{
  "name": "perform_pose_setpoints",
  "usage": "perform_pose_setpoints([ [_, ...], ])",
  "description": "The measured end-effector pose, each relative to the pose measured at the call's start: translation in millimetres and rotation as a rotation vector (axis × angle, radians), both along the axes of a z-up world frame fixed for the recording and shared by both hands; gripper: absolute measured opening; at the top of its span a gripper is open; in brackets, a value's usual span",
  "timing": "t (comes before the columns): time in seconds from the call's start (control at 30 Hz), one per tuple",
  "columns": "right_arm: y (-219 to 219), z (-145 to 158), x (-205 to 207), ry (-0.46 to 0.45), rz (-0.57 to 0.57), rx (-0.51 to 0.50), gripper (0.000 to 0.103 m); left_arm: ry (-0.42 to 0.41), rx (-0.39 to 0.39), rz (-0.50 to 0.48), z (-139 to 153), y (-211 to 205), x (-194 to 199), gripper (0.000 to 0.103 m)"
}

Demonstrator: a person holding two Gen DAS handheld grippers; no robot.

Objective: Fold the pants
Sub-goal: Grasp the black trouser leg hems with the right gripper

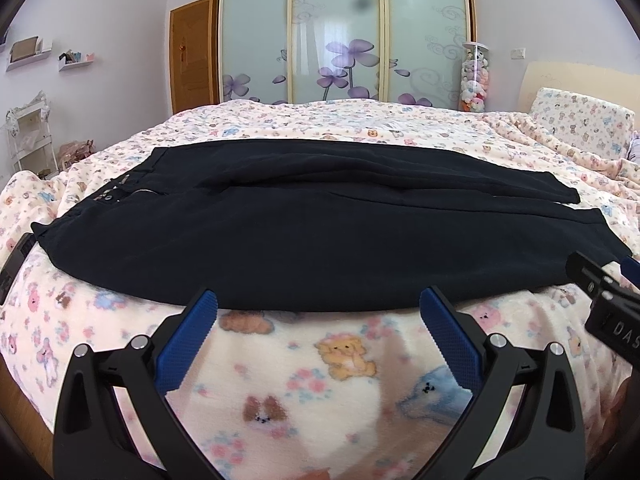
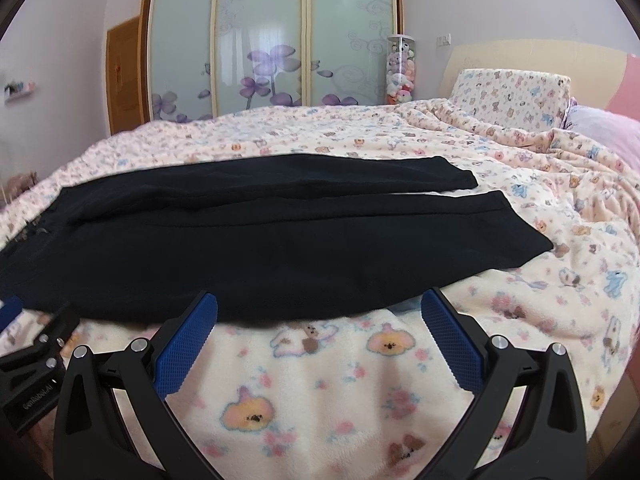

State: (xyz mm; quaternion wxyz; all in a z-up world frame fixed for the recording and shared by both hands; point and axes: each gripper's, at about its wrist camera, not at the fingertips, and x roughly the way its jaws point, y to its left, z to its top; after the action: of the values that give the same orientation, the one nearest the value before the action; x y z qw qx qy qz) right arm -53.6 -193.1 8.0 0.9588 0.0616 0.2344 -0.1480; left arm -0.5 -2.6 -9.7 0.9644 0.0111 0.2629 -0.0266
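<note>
Both grippers, left gripper (image 1: 318, 306) and right gripper (image 2: 320, 306), gape beside unfolded pants (image 1: 280, 232) on blanket (image 1: 320, 380).

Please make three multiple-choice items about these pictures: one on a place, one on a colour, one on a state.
1. Where do the pants lie?
A. on the bed
B. on the floor
C. on a chair

2. What colour are the gripper pads?
A. red
B. blue
C. green

3. How is the left gripper?
A. shut on the pants
B. open, holding nothing
C. shut on the blanket

Answers:
1 A: the pants lie flat on the bed.
2 B: the pads are blue.
3 B: the left gripper has spread fingers at the pants' edge.
</note>
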Motion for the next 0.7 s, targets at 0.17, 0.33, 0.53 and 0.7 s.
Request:
perform_pose_setpoints([
  [0.17,-7.9,-3.1,3.6,0.003,0.083,0.068,0.102,0.006,-0.006,-0.012,0.8,-0.4,0.8,0.101],
  [0.33,-10.4,2.7,4.3,-0.033,0.195,0.113,0.102,0.011,-0.001,-0.022,1.9,-4.6,-0.1,0.101],
  [0.53,-43.0,30.0,17.5,-0.060,0.298,0.186,0.102,-0.020,0.029,0.016,8.3,-5.6,8.8,0.101],
  [0.7,-89.2,50.8,47.0,-0.029,0.275,0.249,0.102,-0.022,0.009,0.043,25.4,-5.0,33.6,0.101],
])
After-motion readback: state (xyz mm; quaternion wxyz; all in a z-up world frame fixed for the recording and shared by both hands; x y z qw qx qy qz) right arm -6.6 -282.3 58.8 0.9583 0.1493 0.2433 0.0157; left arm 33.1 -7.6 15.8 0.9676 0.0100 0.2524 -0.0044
